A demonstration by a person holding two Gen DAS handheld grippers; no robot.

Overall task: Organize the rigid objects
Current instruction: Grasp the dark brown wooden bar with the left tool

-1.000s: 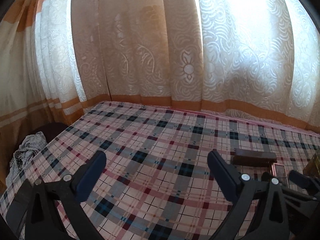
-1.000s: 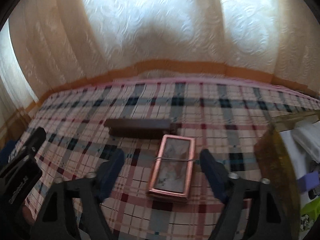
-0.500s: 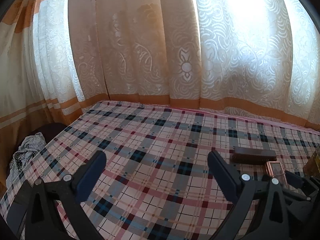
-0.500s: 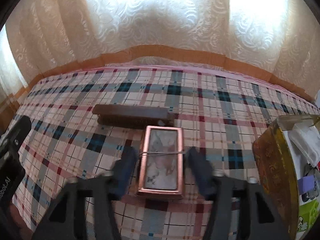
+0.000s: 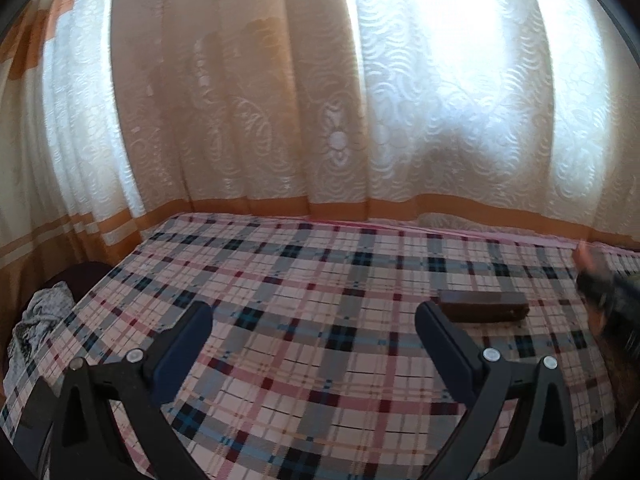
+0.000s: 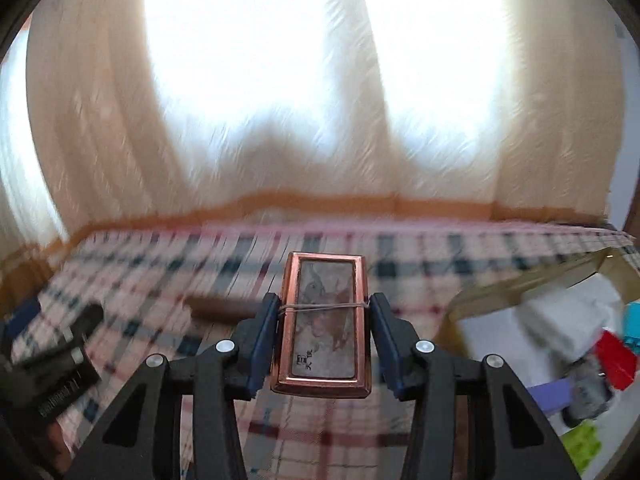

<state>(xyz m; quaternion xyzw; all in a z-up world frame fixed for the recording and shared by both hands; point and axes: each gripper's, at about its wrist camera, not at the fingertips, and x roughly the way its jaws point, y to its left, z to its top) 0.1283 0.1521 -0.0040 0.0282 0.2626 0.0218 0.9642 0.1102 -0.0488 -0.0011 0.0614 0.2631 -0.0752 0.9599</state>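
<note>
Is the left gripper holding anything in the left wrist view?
No: the left gripper stands wide open, with only the plaid bedsheet between its fingers.

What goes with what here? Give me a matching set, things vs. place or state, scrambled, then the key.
1. copper-framed case
2. dark brown bar
3. left gripper
4. cardboard box

A. open, nothing between its fingers
B. lying flat on the plaid cloth
C. clamped in the right gripper
D. right side, holding mixed items

Pairs: 1-C, 2-B, 3-A, 4-D
</note>
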